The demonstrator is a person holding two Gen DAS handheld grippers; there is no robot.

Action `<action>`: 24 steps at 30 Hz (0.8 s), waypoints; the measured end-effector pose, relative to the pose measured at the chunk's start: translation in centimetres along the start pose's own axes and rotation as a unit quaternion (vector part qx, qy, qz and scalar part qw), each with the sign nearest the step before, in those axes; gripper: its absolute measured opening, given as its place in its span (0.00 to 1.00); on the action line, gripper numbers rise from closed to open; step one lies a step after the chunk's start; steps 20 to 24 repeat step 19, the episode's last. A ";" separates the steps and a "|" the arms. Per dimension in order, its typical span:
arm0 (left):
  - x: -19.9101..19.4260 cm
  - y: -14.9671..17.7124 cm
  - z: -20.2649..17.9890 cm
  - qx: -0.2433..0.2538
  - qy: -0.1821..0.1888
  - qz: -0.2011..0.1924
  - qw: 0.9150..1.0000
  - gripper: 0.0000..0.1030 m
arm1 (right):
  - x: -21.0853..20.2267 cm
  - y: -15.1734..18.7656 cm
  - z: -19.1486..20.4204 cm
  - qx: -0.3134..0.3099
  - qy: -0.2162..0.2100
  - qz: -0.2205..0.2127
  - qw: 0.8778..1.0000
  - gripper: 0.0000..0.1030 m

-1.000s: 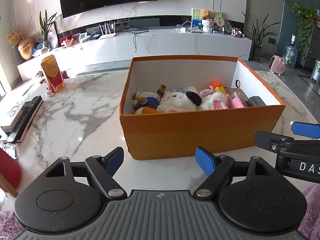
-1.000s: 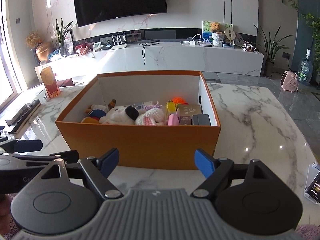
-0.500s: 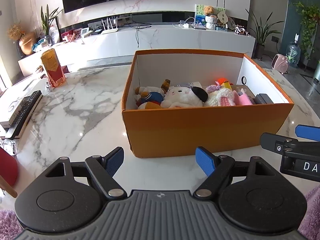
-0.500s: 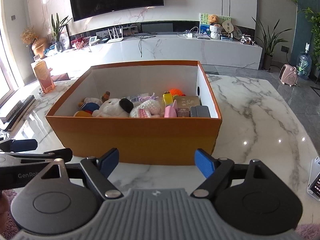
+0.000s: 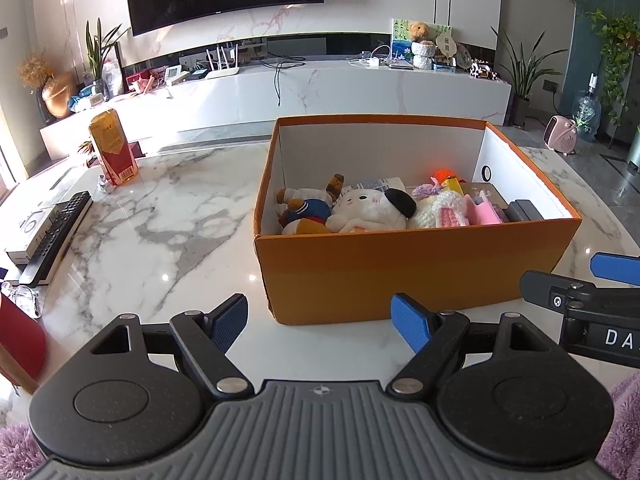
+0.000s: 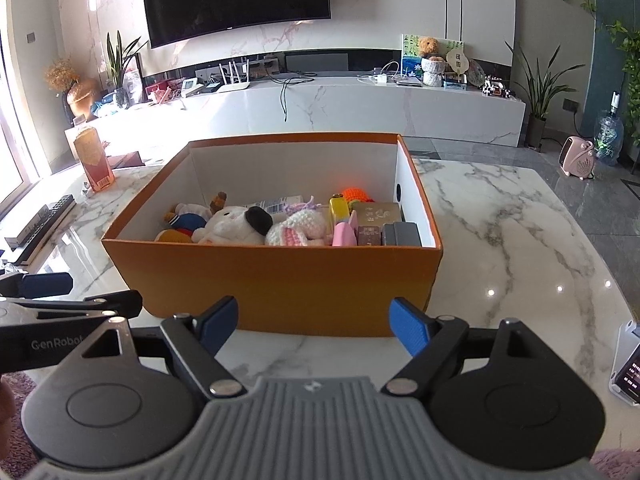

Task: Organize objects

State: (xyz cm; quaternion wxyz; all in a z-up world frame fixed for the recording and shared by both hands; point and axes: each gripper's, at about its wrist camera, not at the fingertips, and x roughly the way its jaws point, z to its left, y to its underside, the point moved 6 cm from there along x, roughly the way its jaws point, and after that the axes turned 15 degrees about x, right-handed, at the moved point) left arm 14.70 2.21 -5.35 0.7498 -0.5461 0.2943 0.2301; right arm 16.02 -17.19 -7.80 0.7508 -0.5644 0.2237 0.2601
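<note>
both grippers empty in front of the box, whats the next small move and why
Probably ease the right gripper forward and up over the orange box rim toward the white plush dog. Both grippers are open and short of the near wall, and the plush lies on top.

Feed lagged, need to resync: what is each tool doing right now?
Left tool: open, holding nothing, short of the orange box.
Right tool: open, holding nothing, also short of the box.

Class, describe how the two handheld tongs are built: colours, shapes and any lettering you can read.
Both tongs, left and right, have black linkage arms, round black pivot discs, silver rivets, blue textured pads and a ribbed grey body. White lettering reads "GenRobo" on the left and "DA" on the right, both cut off.
</note>
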 end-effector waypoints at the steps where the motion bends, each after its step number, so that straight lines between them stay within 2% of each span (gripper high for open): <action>1: 0.0 0.0 0.0 0.000 0.000 0.000 1.000 0.90 | -0.1 0.0 0.0 0.000 0.000 0.000 1.000 0.81; 24: -0.6 -0.2 0.5 -0.002 -0.001 -0.001 1.000 0.90 | -0.5 -0.1 0.6 -0.007 -0.002 -0.005 1.000 0.82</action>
